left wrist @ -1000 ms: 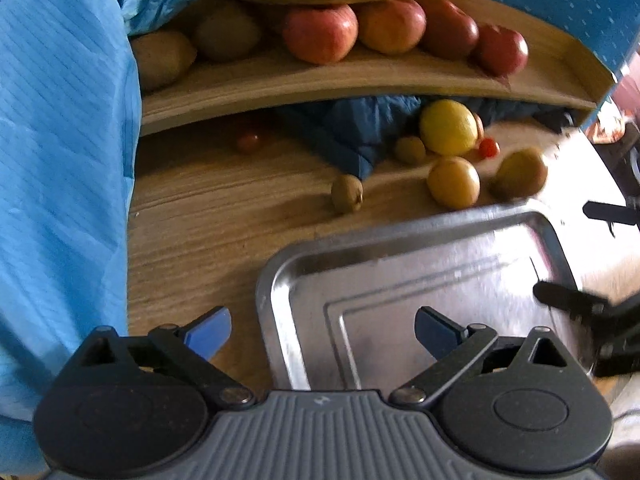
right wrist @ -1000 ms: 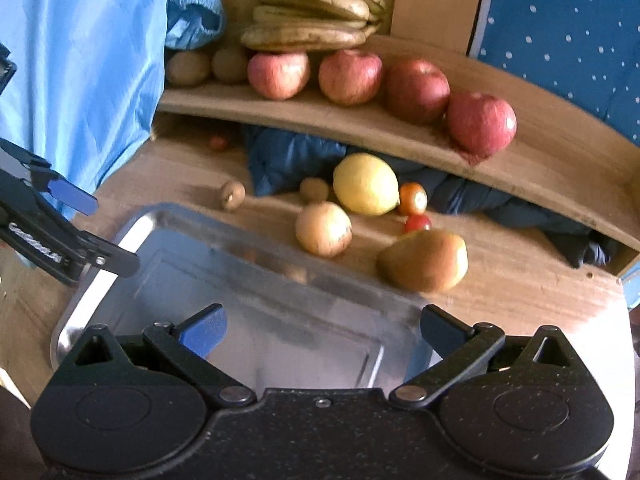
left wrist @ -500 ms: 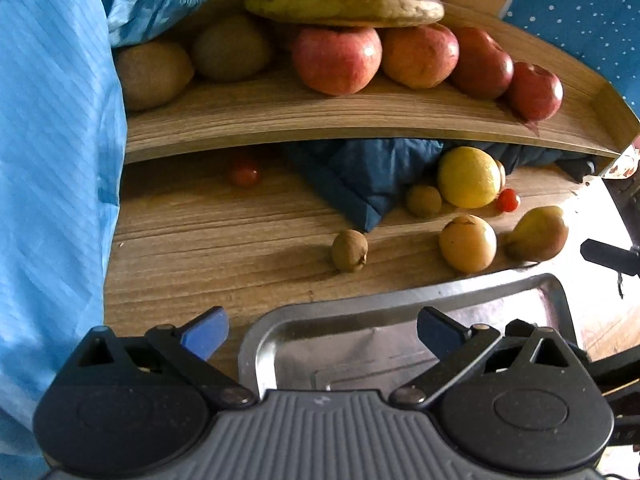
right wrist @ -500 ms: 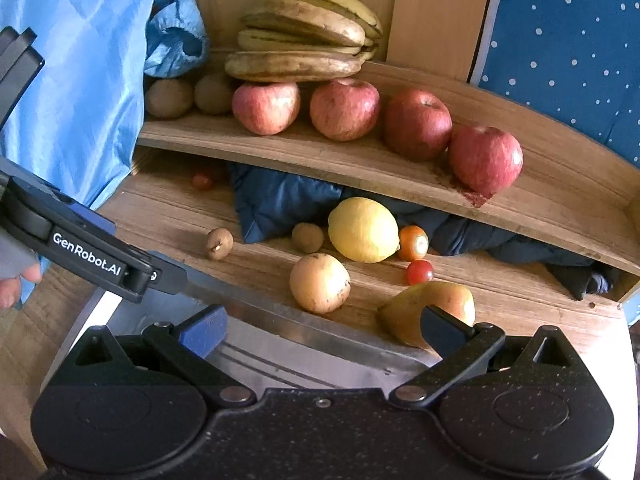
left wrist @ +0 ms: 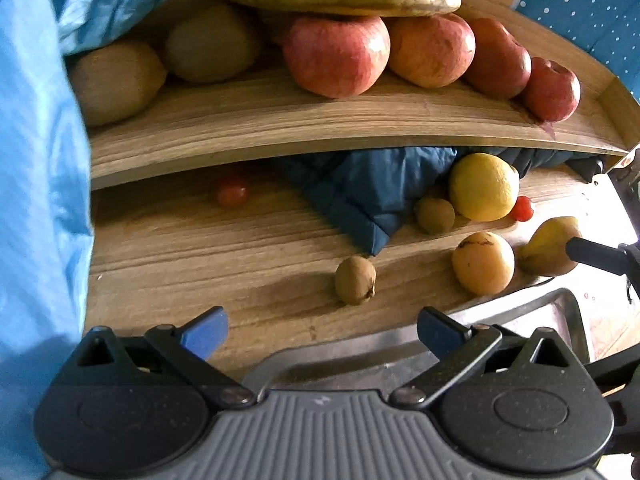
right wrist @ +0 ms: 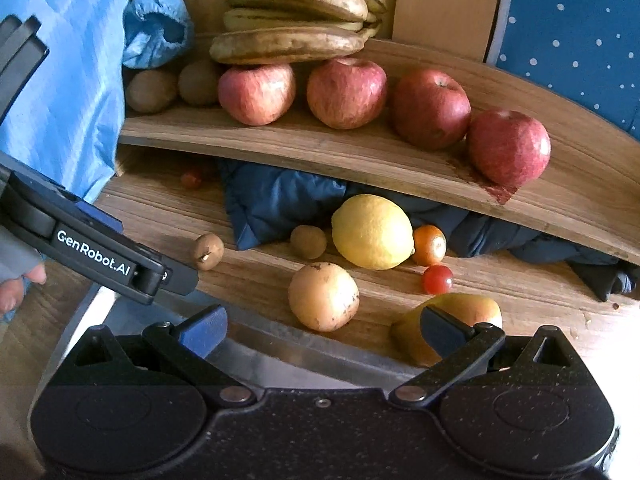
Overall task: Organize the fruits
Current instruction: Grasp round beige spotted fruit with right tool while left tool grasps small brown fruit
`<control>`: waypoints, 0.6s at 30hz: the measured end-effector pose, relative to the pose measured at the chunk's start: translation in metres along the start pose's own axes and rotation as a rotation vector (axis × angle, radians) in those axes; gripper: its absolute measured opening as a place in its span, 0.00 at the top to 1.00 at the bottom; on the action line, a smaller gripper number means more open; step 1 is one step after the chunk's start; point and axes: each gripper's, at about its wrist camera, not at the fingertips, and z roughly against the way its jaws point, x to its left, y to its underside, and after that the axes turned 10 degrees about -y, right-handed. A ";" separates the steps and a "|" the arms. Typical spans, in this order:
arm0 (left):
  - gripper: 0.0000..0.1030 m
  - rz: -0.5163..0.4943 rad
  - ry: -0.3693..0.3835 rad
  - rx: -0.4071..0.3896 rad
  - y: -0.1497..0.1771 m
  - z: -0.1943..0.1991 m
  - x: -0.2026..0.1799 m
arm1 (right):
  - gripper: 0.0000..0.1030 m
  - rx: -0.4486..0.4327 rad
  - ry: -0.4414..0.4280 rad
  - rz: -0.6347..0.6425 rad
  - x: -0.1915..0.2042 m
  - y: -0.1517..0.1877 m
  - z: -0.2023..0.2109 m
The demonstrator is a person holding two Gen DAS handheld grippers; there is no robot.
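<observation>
Loose fruit lies on the lower wooden shelf: a yellow lemon (right wrist: 372, 232), a round pale orange fruit (right wrist: 323, 296), a pear (right wrist: 448, 328), two small brown kiwis (right wrist: 207, 257) (right wrist: 308, 241), and small tomatoes (right wrist: 438, 279). A metal tray (left wrist: 520, 320) sits in front of them. My left gripper (left wrist: 320, 330) is open and empty above the tray's rim, with a small kiwi (left wrist: 355, 280) just ahead. My right gripper (right wrist: 320, 330) is open and empty, its right finger in front of the pear. The left gripper also shows in the right wrist view (right wrist: 100, 256).
The upper shelf (right wrist: 360, 152) holds several red apples (right wrist: 346, 92), two kiwis (right wrist: 152, 90) and bananas (right wrist: 296, 20). A dark blue cloth (right wrist: 276, 200) lies under that shelf. Light blue fabric (left wrist: 36, 200) hangs at the left. A tomato (left wrist: 232, 194) sits far back.
Both grippers have moved forward and closer to the shelves. The tray has slid down out of most of both views. The fruit has not moved.
</observation>
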 end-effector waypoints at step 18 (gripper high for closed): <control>0.05 0.011 0.047 -0.002 -0.007 -0.019 0.001 | 0.16 0.047 0.021 0.079 0.006 -0.014 -0.035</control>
